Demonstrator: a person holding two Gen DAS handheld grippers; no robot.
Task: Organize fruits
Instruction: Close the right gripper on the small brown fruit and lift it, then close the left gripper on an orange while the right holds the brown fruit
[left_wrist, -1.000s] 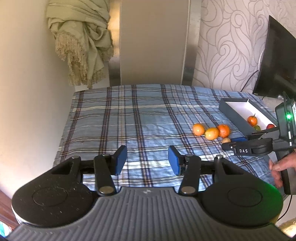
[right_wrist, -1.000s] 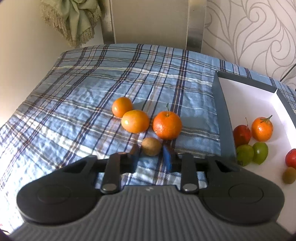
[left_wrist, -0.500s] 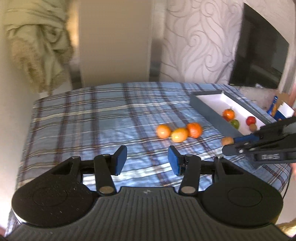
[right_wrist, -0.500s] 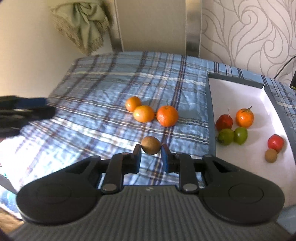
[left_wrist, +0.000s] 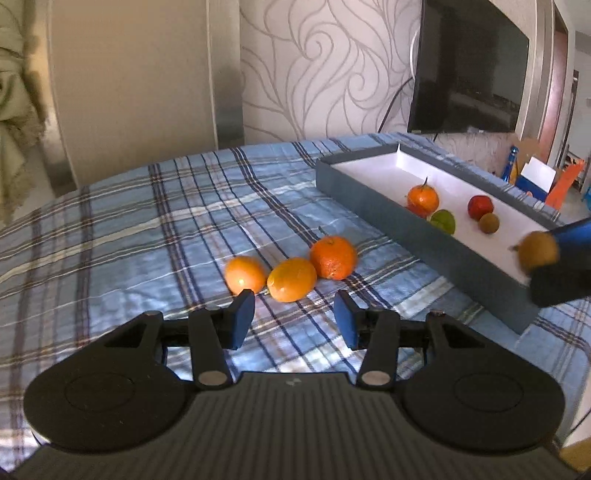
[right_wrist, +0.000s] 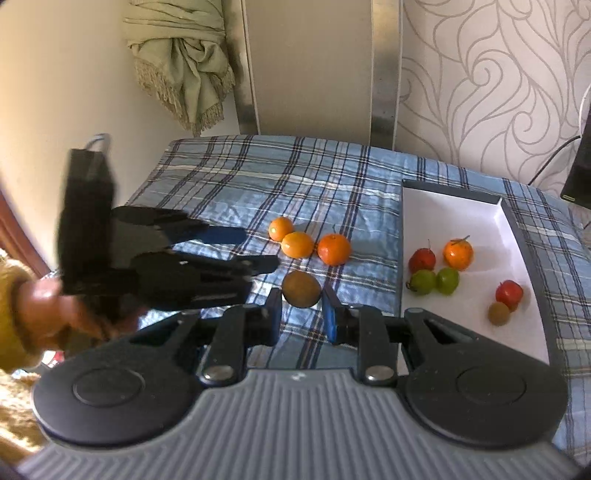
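My right gripper (right_wrist: 301, 312) is shut on a brown kiwi (right_wrist: 301, 292) and holds it above the blue plaid cloth; the kiwi also shows in the left wrist view (left_wrist: 538, 251), near the tray's near end. Three oranges (left_wrist: 291, 278) lie in a row on the cloth, also in the right wrist view (right_wrist: 297, 244). My left gripper (left_wrist: 293, 319) is open and empty, just in front of the oranges. The grey tray with a white floor (right_wrist: 458, 206) holds an orange, red and green fruits and a kiwi (right_wrist: 499, 313).
The table's left edge runs along a cream wall. A green fringed cloth (right_wrist: 184, 70) hangs at the back left. A black TV (left_wrist: 469, 70) stands behind the tray. The left gripper's body and the hand holding it (right_wrist: 110, 258) fill the left of the right wrist view.
My right gripper has lifted the kiwi off the cloth and pulled back and up. My left gripper has swung right and moved close to the three oranges, still open.
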